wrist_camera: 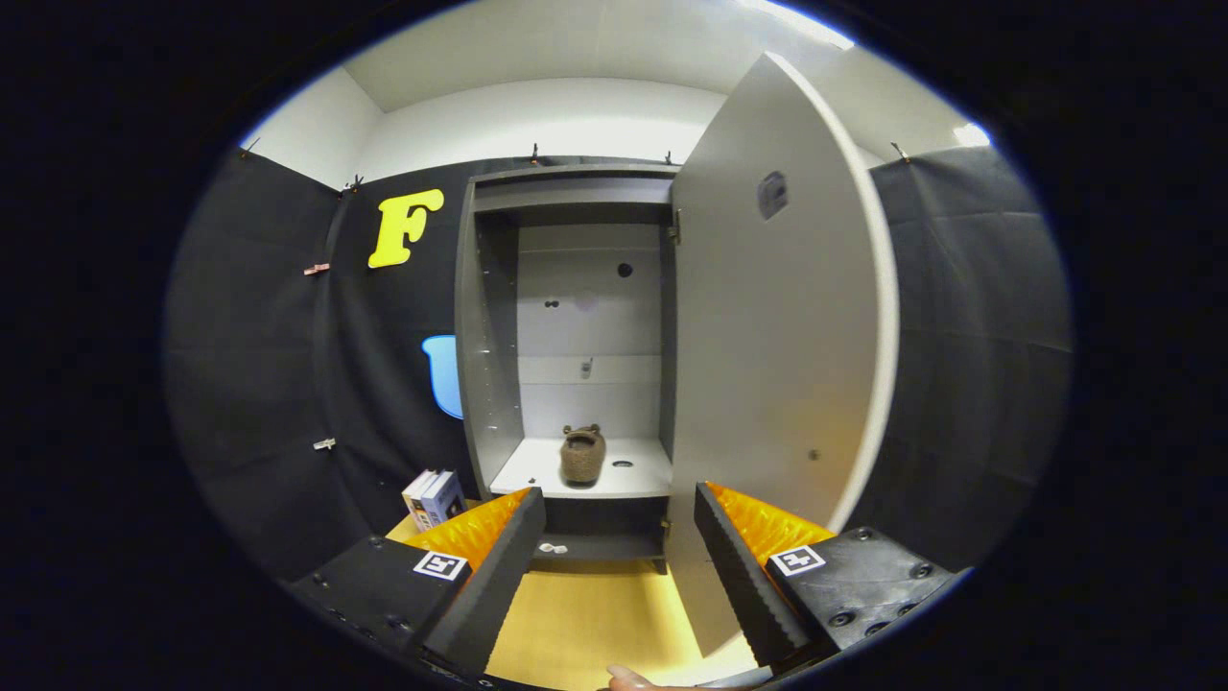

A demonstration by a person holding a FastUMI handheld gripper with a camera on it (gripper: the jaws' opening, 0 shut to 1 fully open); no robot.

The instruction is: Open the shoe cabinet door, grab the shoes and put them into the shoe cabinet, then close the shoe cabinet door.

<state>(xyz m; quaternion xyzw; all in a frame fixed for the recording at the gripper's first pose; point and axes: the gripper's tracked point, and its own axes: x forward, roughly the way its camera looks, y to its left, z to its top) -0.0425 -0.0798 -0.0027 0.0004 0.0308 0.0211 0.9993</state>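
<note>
Black cloth is lining the booth behind a tall grey shoe cabinet; the gripper is hovering wide apart, empty, before it, its door standing open, a brown fuzzy shoe sitting on its shelf beyond the fingers

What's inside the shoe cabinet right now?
A brown fuzzy shoe stands on the grey shoe cabinet's pale shelf; lower shelf mostly hidden. The hand-held gripper is open, holding nothing, short of it.

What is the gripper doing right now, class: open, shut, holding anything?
Gripper: open, holding nothing; the shoe sits beyond its fingers in the cabinet.
</note>
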